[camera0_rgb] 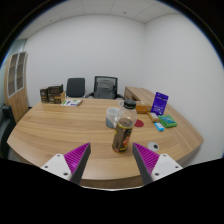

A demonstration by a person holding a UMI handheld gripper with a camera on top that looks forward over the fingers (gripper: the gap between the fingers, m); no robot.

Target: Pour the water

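Here's the gripper [112, 160], low in the frame, its two fingers spread wide and holding nothing, the purple pads [76, 156] facing each other across a bare stretch of the wooden table [60, 130]. Just ahead of the fingers, a little right of centre, stands a clear bottle [123, 131] with a dark cap, upright on the table, apart from both fingers. Right behind it sits a clear glass vessel [114, 116], close to the bottle, possibly touching. To the right lie a small red object [143, 126] and a green item [165, 122], with a purple sign [160, 102] beyond. Upper centre, two office chairs [92, 88] line the white wall.
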